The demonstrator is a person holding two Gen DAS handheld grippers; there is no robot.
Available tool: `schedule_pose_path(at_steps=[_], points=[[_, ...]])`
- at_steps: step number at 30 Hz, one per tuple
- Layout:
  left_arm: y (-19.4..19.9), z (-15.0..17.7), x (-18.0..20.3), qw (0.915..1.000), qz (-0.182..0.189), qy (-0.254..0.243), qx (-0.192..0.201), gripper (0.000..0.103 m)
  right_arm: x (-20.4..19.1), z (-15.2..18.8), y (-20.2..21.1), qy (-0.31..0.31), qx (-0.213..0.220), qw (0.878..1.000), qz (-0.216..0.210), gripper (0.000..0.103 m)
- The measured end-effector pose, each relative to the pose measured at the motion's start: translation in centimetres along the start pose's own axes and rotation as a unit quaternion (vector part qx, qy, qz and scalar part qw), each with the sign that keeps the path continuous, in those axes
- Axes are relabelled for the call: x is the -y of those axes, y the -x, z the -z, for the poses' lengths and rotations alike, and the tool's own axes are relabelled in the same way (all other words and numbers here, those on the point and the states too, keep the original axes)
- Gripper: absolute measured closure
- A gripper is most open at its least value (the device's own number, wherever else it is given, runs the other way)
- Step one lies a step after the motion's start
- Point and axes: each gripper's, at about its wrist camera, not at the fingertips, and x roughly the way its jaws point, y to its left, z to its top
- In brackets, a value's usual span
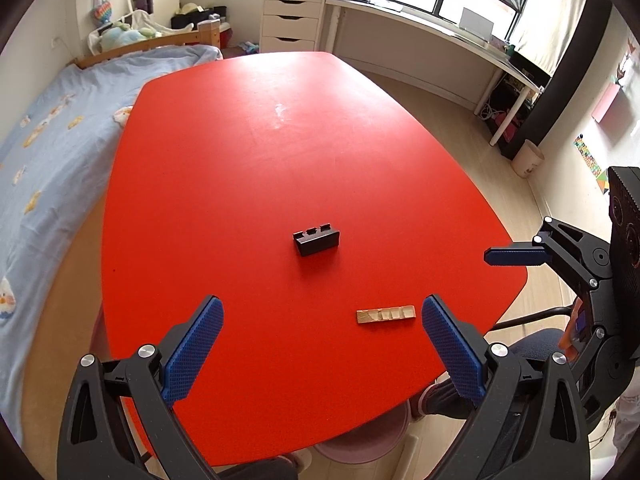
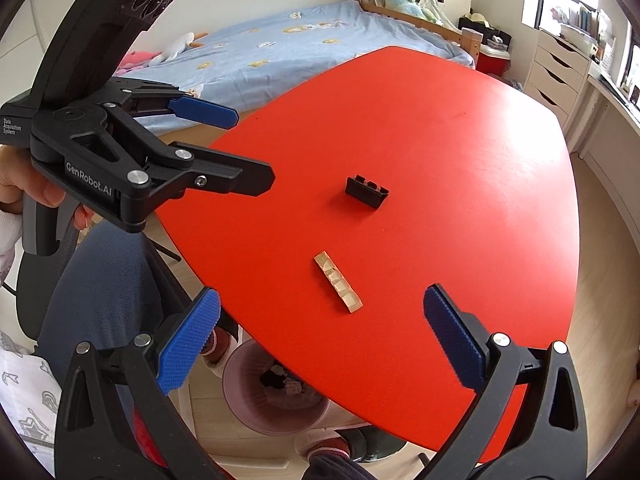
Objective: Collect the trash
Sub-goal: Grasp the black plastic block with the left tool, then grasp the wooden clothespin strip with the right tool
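Observation:
Two pieces of trash lie on the red table (image 1: pixel 248 152). One is a small black plastic block (image 1: pixel 316 241) near the middle, also in the right wrist view (image 2: pixel 367 191). The other is a pale wooden strip (image 1: pixel 386 315) closer to the near edge (image 2: pixel 338 282). My left gripper (image 1: pixel 320 308) is open above the table, with the strip just inside its right finger. My right gripper (image 2: pixel 322 300) is open too, and the strip's near end lies between its fingers. Neither holds anything. The left gripper (image 2: pixel 254 147) also shows, open, held in a hand.
A pink bin (image 2: pixel 272 392) with some scraps inside stands on the floor under the table's near edge. A blue bed (image 1: pixel 48 152) runs along the left side. White drawers (image 1: pixel 292 16) and a long desk (image 1: pixel 440 36) line the far wall. A person's legs are under the table.

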Motion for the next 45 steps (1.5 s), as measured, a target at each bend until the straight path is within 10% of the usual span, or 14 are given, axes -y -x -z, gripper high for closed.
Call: schedule_pose_path(at_steps=[20, 31, 42, 45], points=[[-10.6, -3.7, -0.4, 0.9893, -0.048, 0.113, -0.078, 0.008, 2.2, -0.3, -4.8, 0.016, -0.019, 0.999, -0.029, 0.004], [-12.0, -3.1, 0.9, 0.986, -0.094, 0.116, -0.075, 0.009, 1.9, 1.1, -6.1, 0.024, -0.037, 0.999, -0.028, 0.037], [-11.0, -2.9, 1.0, 0.9882, -0.115, 0.083, -0.059, 0.063, 1.0, 1.2, -6.4, 0.035, -0.04, 0.999, -0.011, 0.061], [-10.9, -3.2, 1.0, 0.9889, -0.111, 0.08, -0.058, 0.064, 0.9, 1.3, -6.2, 0.036, -0.042, 0.998, -0.002, 0.079]])
